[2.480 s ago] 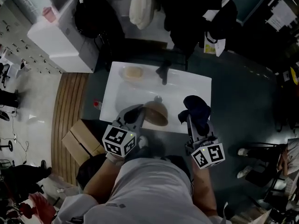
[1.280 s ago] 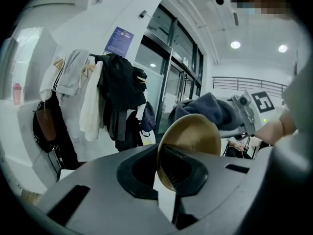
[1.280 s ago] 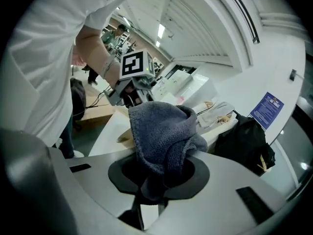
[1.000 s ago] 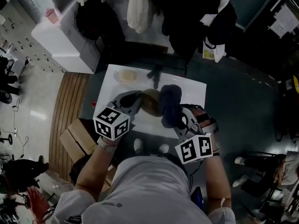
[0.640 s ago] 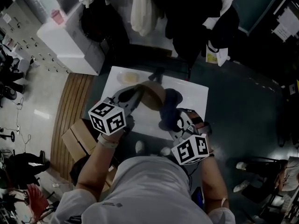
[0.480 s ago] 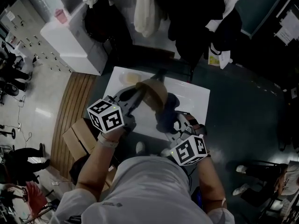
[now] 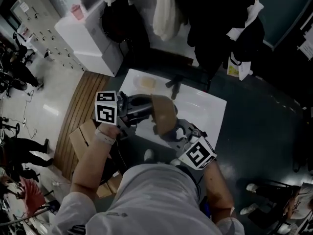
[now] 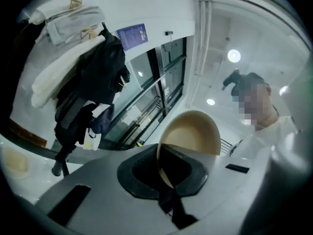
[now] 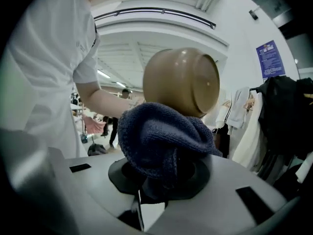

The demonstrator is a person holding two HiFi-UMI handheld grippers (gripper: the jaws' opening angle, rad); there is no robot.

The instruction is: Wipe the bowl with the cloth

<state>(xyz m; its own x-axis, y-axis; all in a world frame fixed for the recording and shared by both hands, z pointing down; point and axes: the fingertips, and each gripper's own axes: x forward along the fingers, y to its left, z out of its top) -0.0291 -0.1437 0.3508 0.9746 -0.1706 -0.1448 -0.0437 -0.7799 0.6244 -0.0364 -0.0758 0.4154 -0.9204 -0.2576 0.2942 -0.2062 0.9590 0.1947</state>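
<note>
A tan bowl (image 7: 164, 115) is held up in the air above the white table (image 7: 210, 111), tipped on its side. My left gripper (image 7: 142, 112) is shut on the bowl's rim (image 8: 164, 168); the bowl's hollow (image 8: 193, 133) faces the left gripper view. My right gripper (image 7: 175, 133) is shut on a dark blue knitted cloth (image 9: 161, 138), which bunches over the jaws. The cloth presses against the bowl's outer wall (image 9: 181, 80) in the right gripper view. In the head view the cloth is mostly hidden behind the bowl.
A dark faucet-like fixture (image 7: 174, 85) and a yellowish sponge in a dish (image 7: 146, 83) sit at the table's far side. Hanging clothes (image 7: 168, 9) crowd the back. A white cabinet (image 7: 93, 31) stands at the left, cardboard boxes (image 7: 80, 137) below it.
The left gripper lifted the bowl off the table and tipped it. The right gripper carried the cloth leftward from the table's right side up against the bowl.
</note>
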